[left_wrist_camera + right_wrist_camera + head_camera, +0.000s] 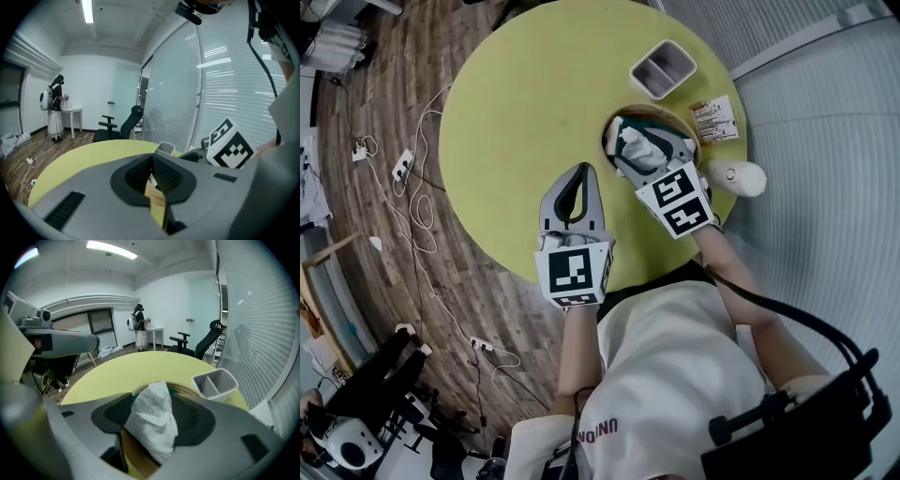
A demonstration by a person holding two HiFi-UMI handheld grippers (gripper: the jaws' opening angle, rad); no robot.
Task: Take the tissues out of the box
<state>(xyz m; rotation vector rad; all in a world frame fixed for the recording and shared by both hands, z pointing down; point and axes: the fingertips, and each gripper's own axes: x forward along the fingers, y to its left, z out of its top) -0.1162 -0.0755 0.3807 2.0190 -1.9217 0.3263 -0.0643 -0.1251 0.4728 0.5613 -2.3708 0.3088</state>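
On right part of desk (516,103), right gripper (637,155) stands directly over tissue box (661,114), likely so sheet can be pulled straight up. Its jaws are closed on white tissue (152,423); lower end of tissue sits in box mouth. Left gripper (579,178) hovers apart above bare desk, probably only waiting. Its jaws meet at tips, nothing between.

Table top (516,112): smooth, matt, yellow-green laminate look. On the table, tissue (152,420): thin white paper, crumpled, soft, matt. Box (136,449) under the tissue: brown, fibrous grain, dull. Divided bin (663,67) on the table: smooth grey plastic, slight sheen. Left gripper (152,161) and right gripper (152,404): matt grey plastic shells, black ribbed pads (166,174). Floor (380,94) round the table: wood planks, satin.
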